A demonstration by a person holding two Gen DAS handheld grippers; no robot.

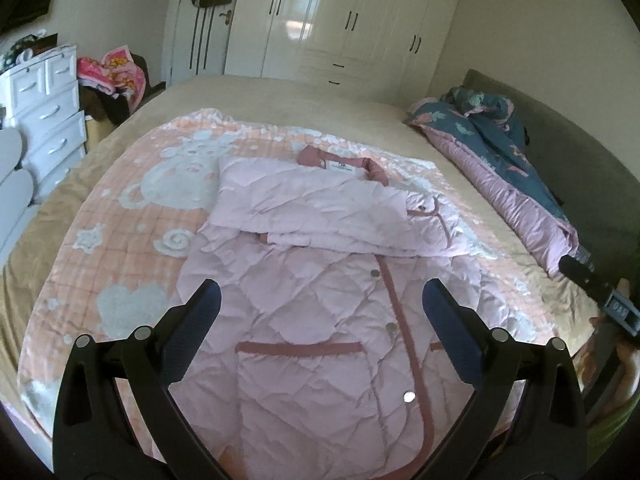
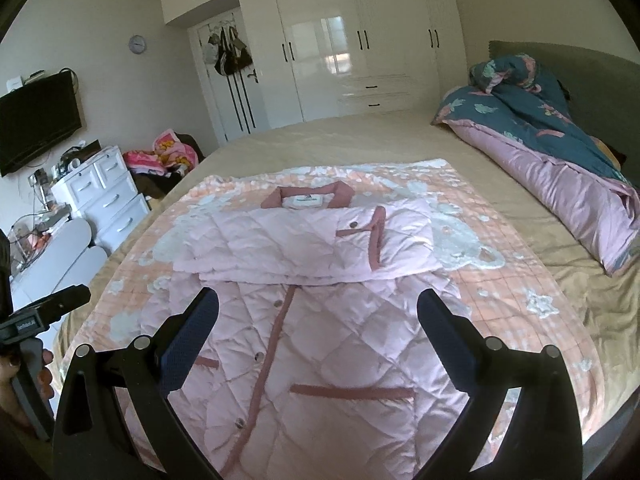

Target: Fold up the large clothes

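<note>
A pale pink quilted coat with dusty-rose trim lies flat on a pink patterned blanket on the bed. Both sleeves are folded across its chest below the collar. It also shows in the right wrist view. My left gripper is open and empty, held above the coat's lower half. My right gripper is open and empty, also above the lower half. Each gripper's body shows at the edge of the other's view.
A rolled teal and pink duvet lies along the bed's right side by the headboard. A white drawer chest and a pile of clothes stand left of the bed. White wardrobes line the far wall.
</note>
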